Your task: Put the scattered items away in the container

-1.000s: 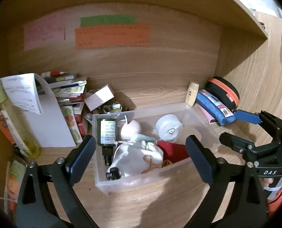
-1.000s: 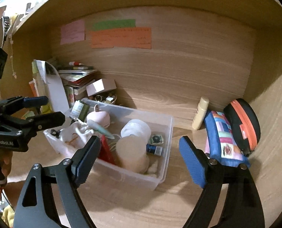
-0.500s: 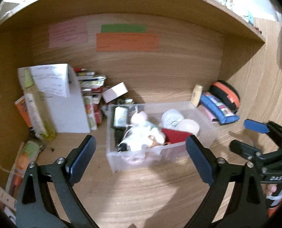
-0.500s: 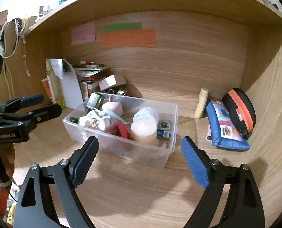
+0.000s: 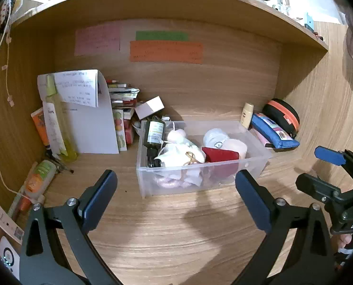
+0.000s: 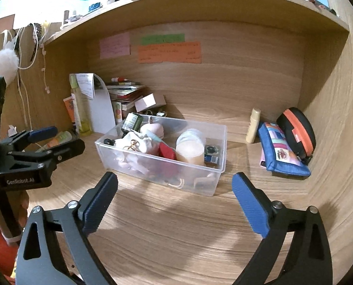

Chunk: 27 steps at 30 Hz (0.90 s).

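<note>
the clear plastic container (image 5: 201, 180) was set near the middle of the wooden desk surface (image 5: 176, 232), filled with a dark green bottle (image 5: 154, 131), white cloth (image 5: 180, 154), a red item (image 5: 220, 154) and round jars (image 6: 190, 150), presumably so that loose things were gathered in one reachable place. the left gripper (image 5: 176, 190) and the right gripper (image 6: 174, 193) were held well back from it, jaws spread wide and nothing grasped, which suggested the tidying was largely done. a cream tube (image 6: 253, 128), a blue pouch (image 6: 281, 154) and a black-and-orange case (image 6: 296, 130) were left against the right wall of the wooden alcove; stacked booklets (image 5: 123, 95) and papers (image 5: 81, 90) stood at the left, coloured notes (image 5: 165, 51) on the back panel.
</note>
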Each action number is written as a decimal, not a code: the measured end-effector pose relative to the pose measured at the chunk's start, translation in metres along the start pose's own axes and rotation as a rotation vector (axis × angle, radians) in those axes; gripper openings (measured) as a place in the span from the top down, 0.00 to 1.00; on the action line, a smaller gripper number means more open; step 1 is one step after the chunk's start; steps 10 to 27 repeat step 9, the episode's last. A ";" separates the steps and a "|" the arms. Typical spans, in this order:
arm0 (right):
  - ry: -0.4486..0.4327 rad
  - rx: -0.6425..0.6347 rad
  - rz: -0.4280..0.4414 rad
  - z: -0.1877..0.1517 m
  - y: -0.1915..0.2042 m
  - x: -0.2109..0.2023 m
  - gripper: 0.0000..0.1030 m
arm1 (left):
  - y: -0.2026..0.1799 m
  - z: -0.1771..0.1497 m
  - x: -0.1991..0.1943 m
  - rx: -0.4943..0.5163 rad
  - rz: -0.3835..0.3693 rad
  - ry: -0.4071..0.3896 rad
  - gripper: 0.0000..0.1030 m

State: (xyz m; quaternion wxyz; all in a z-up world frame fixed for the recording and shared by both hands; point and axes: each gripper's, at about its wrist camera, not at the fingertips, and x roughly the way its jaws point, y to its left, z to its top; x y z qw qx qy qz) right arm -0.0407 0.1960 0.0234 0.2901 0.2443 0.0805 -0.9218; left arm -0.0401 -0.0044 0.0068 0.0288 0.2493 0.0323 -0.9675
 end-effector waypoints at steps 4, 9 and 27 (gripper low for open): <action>-0.006 0.010 -0.008 -0.001 -0.002 -0.001 0.06 | -0.003 -0.002 0.002 0.006 -0.005 0.002 0.02; 0.017 0.034 -0.002 -0.002 -0.008 0.005 0.06 | -0.007 -0.004 -0.004 0.032 0.002 -0.033 0.02; 0.017 0.034 -0.002 -0.002 -0.008 0.005 0.06 | -0.007 -0.004 -0.004 0.032 0.002 -0.033 0.02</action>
